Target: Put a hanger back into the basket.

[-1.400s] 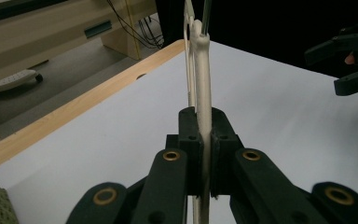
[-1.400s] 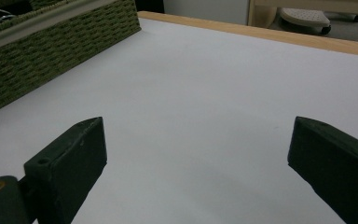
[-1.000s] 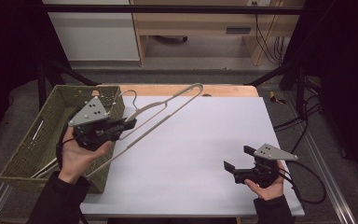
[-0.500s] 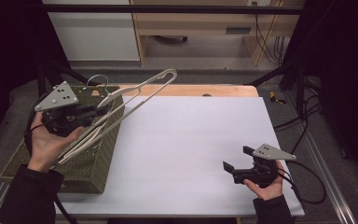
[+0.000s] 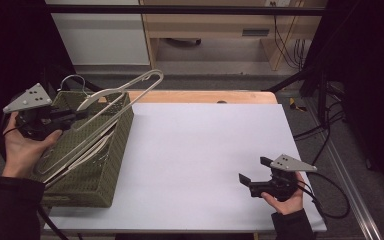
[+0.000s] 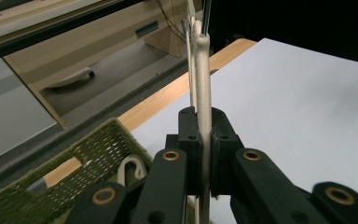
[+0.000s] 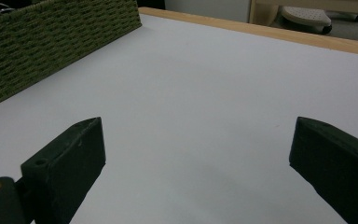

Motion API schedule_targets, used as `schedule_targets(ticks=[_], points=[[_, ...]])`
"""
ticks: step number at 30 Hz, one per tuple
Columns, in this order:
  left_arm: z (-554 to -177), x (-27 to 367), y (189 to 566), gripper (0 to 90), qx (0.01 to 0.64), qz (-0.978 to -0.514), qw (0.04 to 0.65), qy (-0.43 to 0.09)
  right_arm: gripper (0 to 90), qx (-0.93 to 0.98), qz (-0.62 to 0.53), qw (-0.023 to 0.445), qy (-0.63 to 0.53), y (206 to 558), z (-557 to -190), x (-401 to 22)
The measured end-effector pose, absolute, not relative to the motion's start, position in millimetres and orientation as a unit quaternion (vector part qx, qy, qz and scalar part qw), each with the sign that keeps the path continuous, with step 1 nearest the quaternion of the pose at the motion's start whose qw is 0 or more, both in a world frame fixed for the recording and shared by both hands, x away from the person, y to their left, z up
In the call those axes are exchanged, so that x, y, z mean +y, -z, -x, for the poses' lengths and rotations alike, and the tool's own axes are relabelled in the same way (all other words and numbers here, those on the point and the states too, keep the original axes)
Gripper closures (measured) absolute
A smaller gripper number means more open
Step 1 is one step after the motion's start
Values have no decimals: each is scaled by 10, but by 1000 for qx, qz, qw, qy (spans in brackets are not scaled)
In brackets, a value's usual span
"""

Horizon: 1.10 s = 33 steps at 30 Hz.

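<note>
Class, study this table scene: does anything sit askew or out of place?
Yes. The pale clothes hanger clamped in the left gripper is held at a slant, its far end jutting beyond the green woven basket rather than lying inside like the other hangers there.

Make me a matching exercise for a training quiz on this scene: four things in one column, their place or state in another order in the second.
Things:
1. cream plastic clothes hanger
2. olive woven basket
3. left gripper
4. right gripper

Places or states:
A. jaws wide apart over the white tabletop
B. stands at the table's left edge
C. clamped between two black jaws
D. shut on the hanger

Pairs: 1-C, 2-B, 3-D, 4-A
</note>
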<state>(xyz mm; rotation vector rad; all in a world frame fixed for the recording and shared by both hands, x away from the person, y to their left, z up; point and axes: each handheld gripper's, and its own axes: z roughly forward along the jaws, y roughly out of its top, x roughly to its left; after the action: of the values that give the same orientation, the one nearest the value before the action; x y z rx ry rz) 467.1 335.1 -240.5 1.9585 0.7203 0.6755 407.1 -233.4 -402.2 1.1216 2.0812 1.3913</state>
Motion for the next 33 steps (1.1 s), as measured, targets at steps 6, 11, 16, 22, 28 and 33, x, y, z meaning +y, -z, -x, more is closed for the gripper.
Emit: schedule_targets(ticks=[6, 11, 16, 22, 28, 33], points=[[-4741, 3546, 2501, 857, 309, -794, 447, -274, 40, 742, -402, 198, -499, 4019, -4068, -2332], [-4788, 3701, 2594, 857, 323, -790, 439, -281, 38, 744, -400, 198, -497, 4025, -4069, -2328], [-4814, 3872, 2702, 857, 336, -789, 426, -288, 38, 742, -402, 200, -497, 4021, -4068, -2331], [-4807, 4032, 2827, 856, 342, -787, 413, -305, 39, 744, -402, 200, -494, 4026, -4070, -2330], [-4833, 4114, 2951, 856, 343, -794, 392, -313, 42, 744, -403, 200, -495, 4027, -4071, -2326], [-4847, 4151, 3062, 850, 359, -799, 368, -311, 45, 745, -401, 200, -494, 4030, -4070, -2327]])
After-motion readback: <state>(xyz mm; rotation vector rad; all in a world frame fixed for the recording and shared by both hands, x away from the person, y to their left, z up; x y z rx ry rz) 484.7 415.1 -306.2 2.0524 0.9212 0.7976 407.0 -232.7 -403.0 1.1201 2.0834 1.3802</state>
